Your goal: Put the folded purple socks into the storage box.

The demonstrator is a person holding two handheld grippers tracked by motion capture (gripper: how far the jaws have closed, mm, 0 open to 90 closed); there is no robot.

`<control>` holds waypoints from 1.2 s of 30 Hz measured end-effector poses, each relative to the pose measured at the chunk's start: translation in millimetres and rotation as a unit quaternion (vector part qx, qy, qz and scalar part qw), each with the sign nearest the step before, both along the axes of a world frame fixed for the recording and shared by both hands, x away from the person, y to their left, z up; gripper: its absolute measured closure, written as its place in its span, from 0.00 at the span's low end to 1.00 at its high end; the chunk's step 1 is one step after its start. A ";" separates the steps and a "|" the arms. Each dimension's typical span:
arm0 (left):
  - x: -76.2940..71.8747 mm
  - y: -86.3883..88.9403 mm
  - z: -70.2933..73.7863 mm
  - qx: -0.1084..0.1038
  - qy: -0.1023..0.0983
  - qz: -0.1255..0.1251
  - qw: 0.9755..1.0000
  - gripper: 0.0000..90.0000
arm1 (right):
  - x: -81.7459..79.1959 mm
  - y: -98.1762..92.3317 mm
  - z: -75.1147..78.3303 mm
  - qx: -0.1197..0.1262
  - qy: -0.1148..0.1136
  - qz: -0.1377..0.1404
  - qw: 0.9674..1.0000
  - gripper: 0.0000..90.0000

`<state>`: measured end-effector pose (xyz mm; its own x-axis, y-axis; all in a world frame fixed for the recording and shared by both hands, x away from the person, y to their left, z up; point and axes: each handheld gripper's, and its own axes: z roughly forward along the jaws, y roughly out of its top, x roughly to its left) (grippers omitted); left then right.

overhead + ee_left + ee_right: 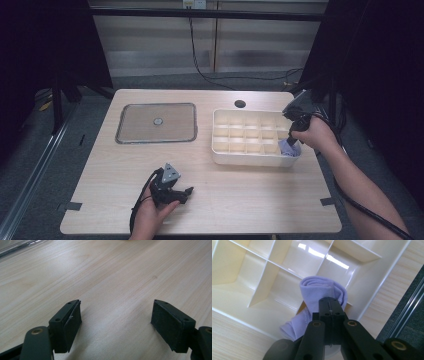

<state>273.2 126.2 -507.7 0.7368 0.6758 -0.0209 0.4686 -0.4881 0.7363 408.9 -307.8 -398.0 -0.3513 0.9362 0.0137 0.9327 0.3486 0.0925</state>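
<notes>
Step in hand: putting a rolled sock into a corner cell of the tray, judging by how it hangs half in.
Next move: lower it until it sits in the cell, then let go; the thin dividers leave little room.
Table (210, 200): wooden, under both tongs.
Tray (235, 159): cream, divided, below the right tongs.
Sock (322, 293): pale purple, at the jaw tips.
Right tongs (329, 305): clenched on the sock's fold.
Left tongs (116, 322): released, holding nothing, jaws wide over bare table.
</notes>
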 end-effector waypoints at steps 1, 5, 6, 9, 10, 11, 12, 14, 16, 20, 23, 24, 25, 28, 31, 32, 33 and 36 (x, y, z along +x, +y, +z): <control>-0.1 0.0 0.0 0.000 0.000 0.000 1.000 0.26 | 0.0 -0.5 -0.6 0.000 0.001 0.000 1.000 1.00; 0.0 0.0 0.0 0.000 0.000 0.000 1.000 0.26 | -0.9 -0.2 -3.3 0.006 0.006 -0.001 1.000 1.00; -0.1 -0.1 0.0 0.000 0.000 0.000 1.000 0.26 | -1.1 0.0 -4.9 0.006 0.005 0.000 1.000 1.00; 0.0 0.0 0.0 0.000 0.000 0.000 1.000 0.26 | -1.8 0.0 -9.1 0.004 0.010 -0.003 1.000 1.00; 0.0 0.0 0.0 0.001 0.000 0.000 1.000 0.26 | -2.1 -0.7 -10.0 0.008 0.009 -0.004 1.000 1.00; -0.1 -0.1 0.0 0.000 0.000 0.000 1.000 0.26 | -2.4 -1.5 -10.4 0.010 0.012 -0.005 1.000 1.00; 0.1 0.1 0.1 0.002 -0.001 -0.001 1.000 0.26 | -3.3 -1.7 -11.2 0.012 0.009 -0.004 1.000 1.00; 0.1 0.1 0.1 0.002 -0.001 0.000 1.000 0.26 | -5.6 -0.7 -12.5 0.011 0.015 -0.001 1.000 1.00; 0.1 0.1 0.1 0.002 -0.001 0.000 1.000 0.26 | -7.3 -0.2 -15.3 0.011 0.016 0.001 1.000 1.00; 0.0 0.1 0.1 0.002 -0.001 -0.001 1.000 0.26 | -9.9 -0.9 -21.3 0.015 0.023 -0.001 1.000 1.00; 0.3 0.6 0.5 0.006 -0.001 -0.004 1.000 0.26 | -12.7 -0.1 -30.7 0.012 0.034 0.002 0.999 1.00; 0.3 0.7 0.5 0.006 -0.001 -0.004 1.000 0.26 | -13.6 0.1 -34.7 0.011 0.037 0.002 0.999 1.00; 0.3 0.7 0.5 0.007 -0.001 -0.004 1.000 0.26 | -14.2 -0.5 -38.0 0.013 0.038 0.001 0.999 1.00; 0.3 0.6 0.5 0.006 -0.001 -0.004 1.000 0.26 | -14.6 -2.5 -42.2 0.023 0.037 -0.006 0.999 1.00; 0.3 0.7 0.5 0.006 -0.001 -0.004 1.000 0.26 | -14.6 -2.2 -42.1 0.021 0.037 -0.005 0.999 1.00; 0.3 0.6 0.5 0.006 -0.001 -0.004 1.000 0.26 | -14.7 -1.8 -42.4 0.021 0.038 -0.005 0.999 1.00; 0.3 0.7 0.5 0.007 -0.001 -0.004 1.000 0.26 | -14.7 -1.6 -43.2 0.019 0.037 -0.003 0.999 1.00; 0.3 0.6 0.5 0.006 -0.001 -0.004 1.000 0.26 | -15.0 -0.1 -47.3 0.013 0.038 -0.001 0.999 1.00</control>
<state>273.5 126.8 -507.3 0.7423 0.6700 -0.0109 0.4629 -0.5010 0.7313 393.8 -307.9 -445.4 -0.3460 0.9359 0.0658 0.9382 0.3447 0.0299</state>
